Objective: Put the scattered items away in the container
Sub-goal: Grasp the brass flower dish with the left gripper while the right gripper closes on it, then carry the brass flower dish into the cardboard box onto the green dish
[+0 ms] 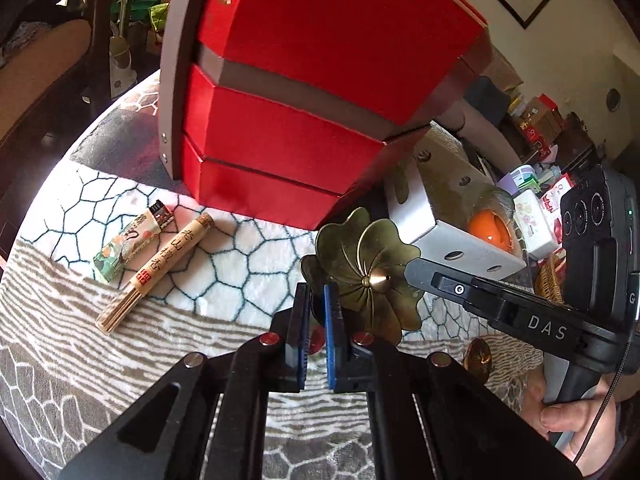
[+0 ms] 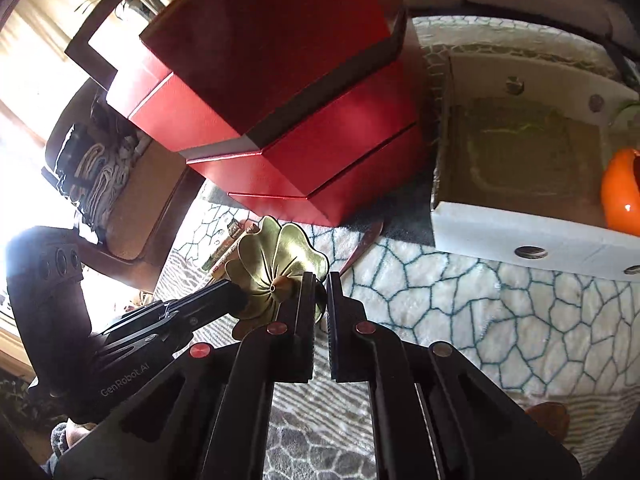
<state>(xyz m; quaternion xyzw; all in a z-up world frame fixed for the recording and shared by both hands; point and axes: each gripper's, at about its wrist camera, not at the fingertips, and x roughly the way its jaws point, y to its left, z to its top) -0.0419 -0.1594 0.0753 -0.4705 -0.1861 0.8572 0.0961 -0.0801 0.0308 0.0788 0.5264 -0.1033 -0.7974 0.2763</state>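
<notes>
A brass, lotus-leaf-shaped dish (image 1: 370,276) (image 2: 276,264) hangs above the patterned blanket, gripped from both sides. My left gripper (image 1: 316,288) is shut on its left rim; in the right wrist view it (image 2: 238,298) comes in from the left. My right gripper (image 2: 320,276) is shut on the opposite rim, and in the left wrist view it (image 1: 412,270) enters from the right. An incense-stick tube (image 1: 172,268) and a small patterned box (image 1: 132,244) lie on the blanket to the left. An open white box (image 2: 520,240) holding an orange bowl (image 2: 624,192) stands at the right.
A tall red tiered box (image 1: 312,100) (image 2: 288,112) stands just behind the dish. A small round brass piece (image 1: 478,356) lies on the blanket (image 2: 480,320) near a person's hand (image 1: 568,420). A reddish spoon-like piece (image 2: 364,244) lies by the red box. Chairs and clutter surround the table.
</notes>
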